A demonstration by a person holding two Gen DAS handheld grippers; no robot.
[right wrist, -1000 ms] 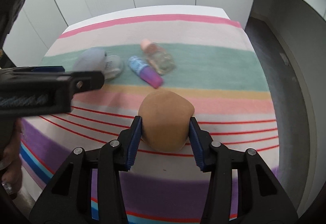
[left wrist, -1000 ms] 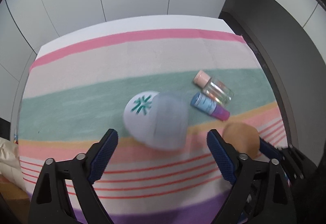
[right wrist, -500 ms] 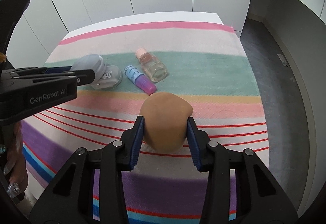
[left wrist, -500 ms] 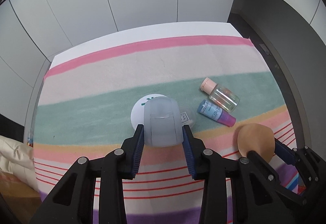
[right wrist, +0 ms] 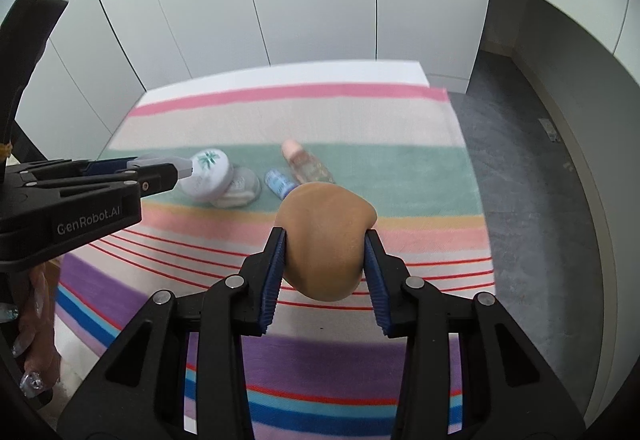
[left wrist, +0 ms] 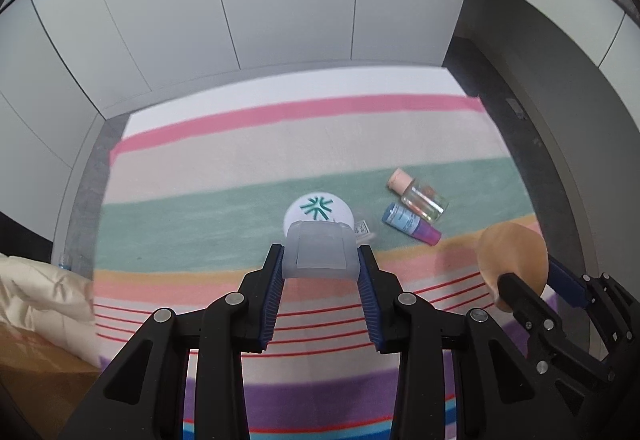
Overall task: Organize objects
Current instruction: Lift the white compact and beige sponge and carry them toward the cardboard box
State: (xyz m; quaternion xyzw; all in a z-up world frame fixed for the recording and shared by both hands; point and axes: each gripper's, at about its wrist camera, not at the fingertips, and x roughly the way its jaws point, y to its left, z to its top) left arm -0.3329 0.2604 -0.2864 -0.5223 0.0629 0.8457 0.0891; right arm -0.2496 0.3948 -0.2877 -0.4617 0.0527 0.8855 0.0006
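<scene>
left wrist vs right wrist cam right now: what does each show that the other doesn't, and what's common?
Left wrist only: cream padded fabric at the table's left edge.

Right wrist only: the person's hand with decorated nails under the left gripper.

Both: striped cloth, white jar, clear bottle, blue tube, tan sponge clamped in the right gripper.

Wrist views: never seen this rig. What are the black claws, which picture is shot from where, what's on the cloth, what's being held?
There is no robot arm here. A person holds a two-finger clamp in each hand, and a fisheye camera on each clamp looks forward along its fingers.

Left wrist view: the left gripper is shut on a frosted case.

Right wrist view: the right gripper is shut on a tan sponge.

On the striped cloth lie a white round jar, a clear bottle with a pink cap, and a blue tube with a purple cap.
</scene>
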